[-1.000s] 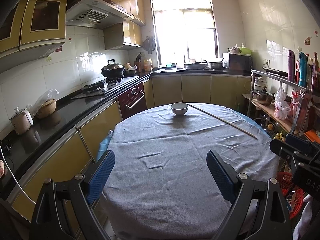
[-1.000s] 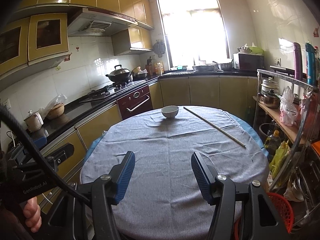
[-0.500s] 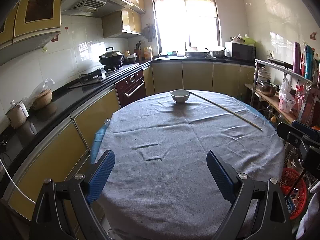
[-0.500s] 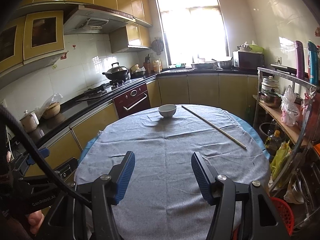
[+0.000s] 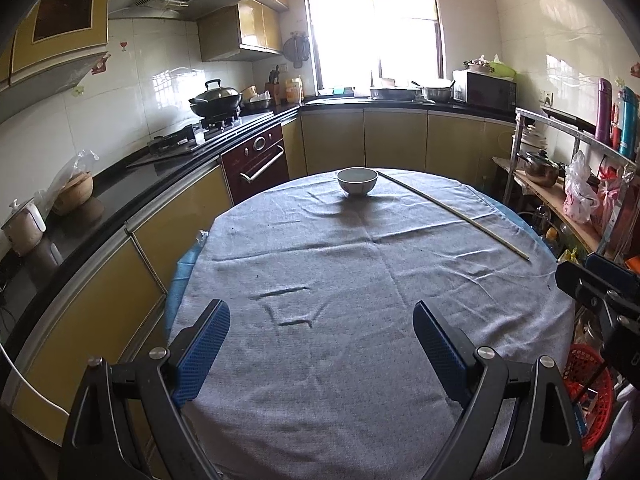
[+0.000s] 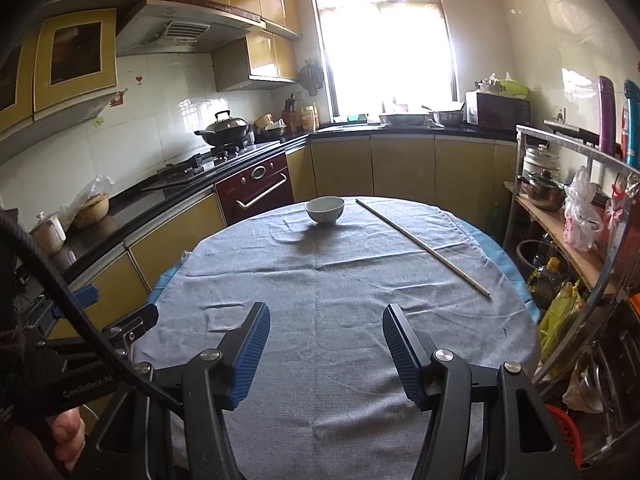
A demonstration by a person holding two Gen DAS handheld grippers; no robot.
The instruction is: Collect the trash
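Note:
A round table under a grey cloth (image 5: 360, 280) (image 6: 340, 280) fills both views. At its far side stands a white bowl (image 5: 357, 181) (image 6: 325, 209), and a long thin pale stick (image 5: 452, 214) (image 6: 420, 242) lies slanting to the right of it. My left gripper (image 5: 321, 312) hangs open over the near edge of the cloth, nothing between its blue pads. My right gripper (image 6: 326, 318) is also open and empty above the near part of the cloth. No loose trash shows on the cloth.
A black counter (image 5: 120, 192) with a wok (image 5: 216, 100) and yellow cabinets curves along the left and back. A metal rack (image 6: 580, 216) with pots, bags and bottles stands right. A red basket (image 5: 592, 384) sits low at the right. A hand (image 6: 68, 434) holds the left tool.
Both grippers have moved forward toward the table and dipped a little, so the cloth and bowl look nearer. Their jaws have kept the same width.

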